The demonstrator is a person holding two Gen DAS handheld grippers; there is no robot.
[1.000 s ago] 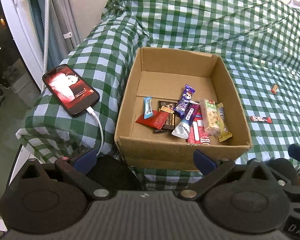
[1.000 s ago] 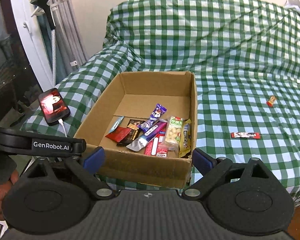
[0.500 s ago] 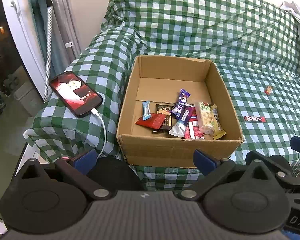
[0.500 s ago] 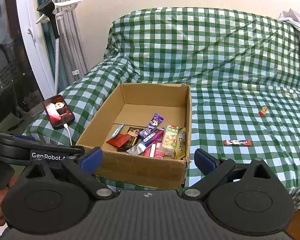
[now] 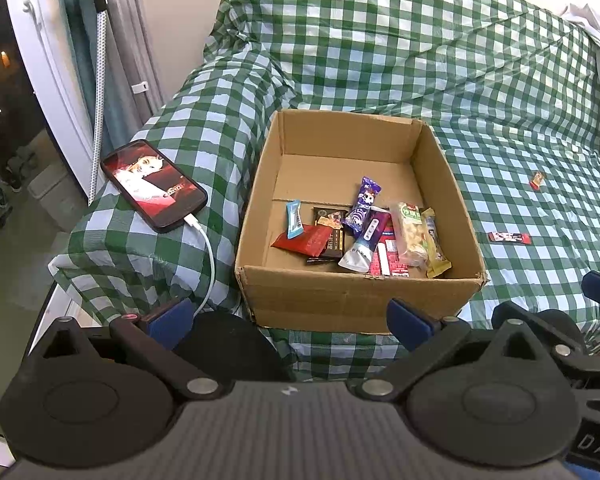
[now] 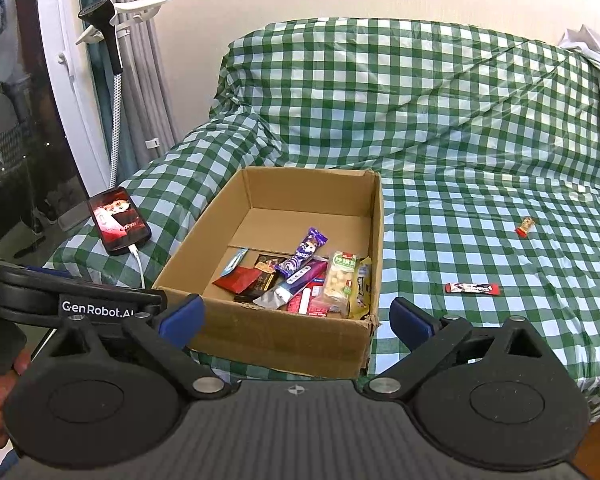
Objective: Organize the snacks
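Note:
An open cardboard box (image 5: 352, 300) (image 6: 284, 344) sits on the green checked bed cover and holds several snack packets (image 5: 364, 232) (image 6: 300, 276) piled at its near end. Out on the cover to the right lie a red and black snack bar (image 5: 509, 237) (image 6: 473, 289) and a small red and gold sweet (image 5: 537, 180) (image 6: 525, 227). My left gripper (image 5: 290, 318) is open and empty, held back from the box's near wall. My right gripper (image 6: 296, 318) is open and empty too, just in front of the box's near right corner.
A phone (image 5: 153, 184) (image 6: 119, 220) with a lit screen lies left of the box, with a white cable (image 5: 208, 264) plugged in. A window frame, curtains and a garment steamer (image 6: 108, 40) stand at the left. White cloth (image 6: 596, 56) lies at the far right.
Both grippers have pulled back and up from the bed, so the box and the loose snacks look smaller and further off. Nothing on the bed has moved.

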